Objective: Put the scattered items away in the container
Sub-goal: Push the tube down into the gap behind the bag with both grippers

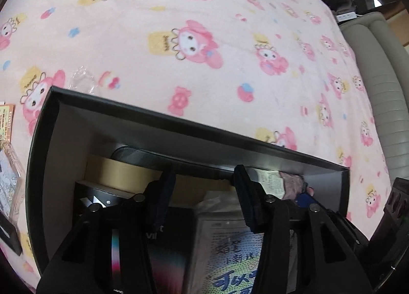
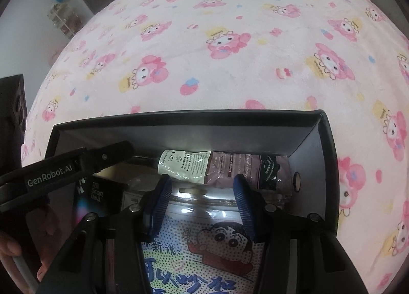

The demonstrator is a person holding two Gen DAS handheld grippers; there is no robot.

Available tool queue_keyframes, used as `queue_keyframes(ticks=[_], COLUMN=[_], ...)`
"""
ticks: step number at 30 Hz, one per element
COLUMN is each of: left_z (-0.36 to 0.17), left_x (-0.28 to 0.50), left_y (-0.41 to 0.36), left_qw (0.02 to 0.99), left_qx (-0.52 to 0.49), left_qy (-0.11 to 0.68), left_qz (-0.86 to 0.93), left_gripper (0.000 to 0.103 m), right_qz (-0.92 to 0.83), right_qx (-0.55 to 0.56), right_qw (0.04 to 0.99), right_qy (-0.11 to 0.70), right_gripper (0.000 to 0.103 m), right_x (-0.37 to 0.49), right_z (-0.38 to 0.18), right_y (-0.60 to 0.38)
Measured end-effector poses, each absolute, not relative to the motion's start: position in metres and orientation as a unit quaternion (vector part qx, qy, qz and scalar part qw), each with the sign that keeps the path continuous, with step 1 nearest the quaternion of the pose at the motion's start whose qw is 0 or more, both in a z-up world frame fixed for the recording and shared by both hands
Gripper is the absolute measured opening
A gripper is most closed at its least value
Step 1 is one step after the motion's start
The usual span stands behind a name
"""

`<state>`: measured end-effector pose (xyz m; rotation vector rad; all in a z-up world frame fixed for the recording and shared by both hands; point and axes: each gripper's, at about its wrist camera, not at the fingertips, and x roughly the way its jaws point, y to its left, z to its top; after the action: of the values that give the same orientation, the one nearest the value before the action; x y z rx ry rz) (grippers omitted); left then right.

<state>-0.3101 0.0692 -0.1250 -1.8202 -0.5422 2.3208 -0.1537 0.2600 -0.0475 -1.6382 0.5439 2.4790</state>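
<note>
Two grippers hang over one black box [image 2: 324,156], which sits on a pink blanket [image 2: 230,51] printed with cartoon rabbits and covering the whole surface. Most of the scattered items already lie inside that container. Largest among them is a clear-wrapped pack with a cartoon boy's face and blue lettering [image 2: 204,248], flat on the box floor toward its right end. Left of it lies a black carton with a rainbow streak [image 1: 166,255], and behind that, against the far wall, stands a tan cardboard piece [image 1: 120,174]. A crinkled sachet, pale green at one end and mauve at the other [image 2: 217,168], rests along the far wall near the right corner.

Outside the box, near its left end on the blanket, lie an orange printed card [image 1: 6,117] and a clear-cased item [image 1: 10,179]; a scrap of clear film [image 1: 81,78] sits just beyond the far left corner.

Right gripper [image 2: 202,202]: its blue ribbed fingers [image 2: 242,207] stand spread above the cartoon pack, nothing pinched between them. Left gripper [image 1: 202,199]: its dark fingers [image 1: 245,197] are also parted over the box contents, and they seem to hold nothing, though blur makes contact hard to judge. In the right wrist view its black body reaches in from the left, a hand [image 2: 7,245] behind it.
</note>
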Motion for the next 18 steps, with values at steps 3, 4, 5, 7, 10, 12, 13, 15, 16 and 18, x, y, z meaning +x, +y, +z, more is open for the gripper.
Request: queue_keyframes(ticks=[3, 4, 5, 7, 10, 12, 13, 15, 16, 18], left_z=[-0.133, -0.137, -0.139, -0.141, -0.141, -0.141, -0.14, -0.136, -0.133, -0.131], left_x=[-0.312, -0.312, -0.312, -0.31, -0.31, -0.31, -0.309, -0.307, -0.306, -0.305], left_y=[0.076, 0.08, 0.084, 0.092, 0.096, 0.093, 0.09, 0.089, 0.091, 0.101], left_qw=[0.068, 0.069, 0.072, 0.071, 0.081, 0.086, 0.086, 0.087, 0.091, 0.116], left_qx=[-0.614, -0.615, -0.616, -0.615, -0.618, -0.613, -0.607, -0.596, -0.59, -0.59], left_qy=[-0.174, -0.175, -0.177, -0.171, -0.179, -0.191, -0.202, -0.212, -0.212, -0.206], left_qz=[0.767, 0.766, 0.764, 0.766, 0.761, 0.762, 0.764, 0.769, 0.774, 0.772], left_gripper=[0.042, 0.042, 0.042, 0.039, 0.034, 0.034, 0.034, 0.034, 0.034, 0.038], right_qz=[0.814, 0.812, 0.813, 0.813, 0.808, 0.806, 0.805, 0.808, 0.811, 0.813], right_qx=[-0.552, -0.556, -0.556, -0.555, -0.56, -0.563, -0.563, -0.558, -0.554, -0.551], right_qw=[0.066, 0.067, 0.067, 0.066, 0.075, 0.079, 0.077, 0.079, 0.08, 0.08], right_qy=[0.167, 0.164, 0.162, 0.164, 0.166, 0.165, 0.168, 0.171, 0.171, 0.171], right_gripper=[0.043, 0.043, 0.043, 0.042, 0.041, 0.04, 0.04, 0.04, 0.04, 0.04], right_x=[-0.156, -0.156, -0.155, -0.155, -0.155, -0.154, -0.153, -0.15, -0.149, -0.148], right_z=[-0.052, -0.054, -0.055, -0.055, -0.057, -0.057, -0.057, -0.055, -0.053, -0.051], right_y=[0.257, 0.255, 0.255, 0.257, 0.259, 0.258, 0.258, 0.258, 0.258, 0.258])
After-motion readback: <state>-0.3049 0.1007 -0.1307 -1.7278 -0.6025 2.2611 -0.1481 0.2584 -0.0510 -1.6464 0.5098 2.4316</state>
